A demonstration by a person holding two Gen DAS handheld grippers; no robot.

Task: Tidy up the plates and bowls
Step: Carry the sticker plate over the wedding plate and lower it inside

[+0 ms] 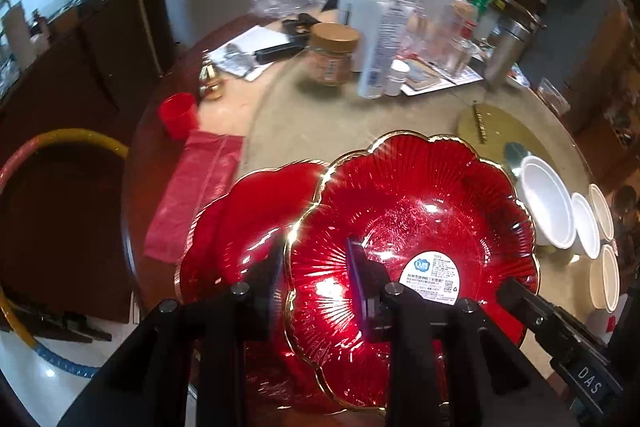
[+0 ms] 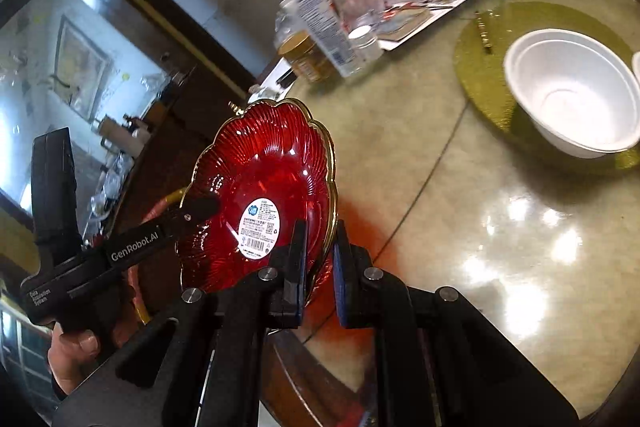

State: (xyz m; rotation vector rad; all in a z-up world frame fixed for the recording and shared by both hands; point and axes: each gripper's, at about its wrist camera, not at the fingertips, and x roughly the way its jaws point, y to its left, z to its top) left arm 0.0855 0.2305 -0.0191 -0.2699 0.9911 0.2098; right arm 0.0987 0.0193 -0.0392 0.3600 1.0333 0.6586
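The round table (image 1: 340,123) has a tan middle and a dark brown edge. On it sit a red plate (image 1: 240,227), a red cup (image 1: 178,115), a pink bag (image 1: 196,195), a small gold bell (image 1: 210,83), a brown jar (image 1: 332,55), a white bottle (image 1: 372,39), papers (image 1: 244,55) and clear cups (image 1: 432,27). A gold mat (image 2: 480,75) lies near the right side, and a white bowl (image 2: 572,91) sits on the mat, with more white bowls (image 1: 596,227) beside it.
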